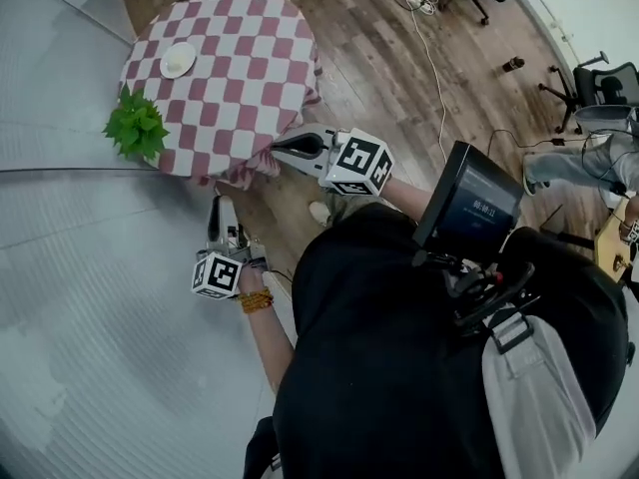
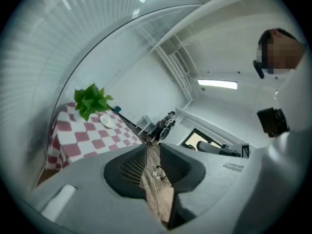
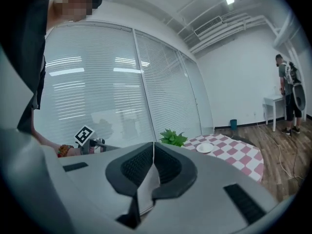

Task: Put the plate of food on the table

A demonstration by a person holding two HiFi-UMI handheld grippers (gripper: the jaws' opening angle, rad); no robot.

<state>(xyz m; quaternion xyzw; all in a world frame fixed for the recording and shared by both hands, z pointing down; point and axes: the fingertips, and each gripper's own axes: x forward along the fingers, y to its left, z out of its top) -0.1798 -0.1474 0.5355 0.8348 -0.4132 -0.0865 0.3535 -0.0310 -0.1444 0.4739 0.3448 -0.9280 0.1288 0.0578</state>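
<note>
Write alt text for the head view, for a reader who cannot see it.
Seen from above, a person in black stands beside a round table covered in red-and-white checks, holding the left gripper and right gripper, both empty. A white plate sits on it, with a green plant at its edge.

Right gripper (image 3: 153, 143) jaws together and empty, checked table (image 3: 241, 155) beyond, white plate (image 3: 204, 148), green plant (image 3: 173, 137)

Head view looks steeply down; all three share checkered table (image 1: 240, 68).
</note>
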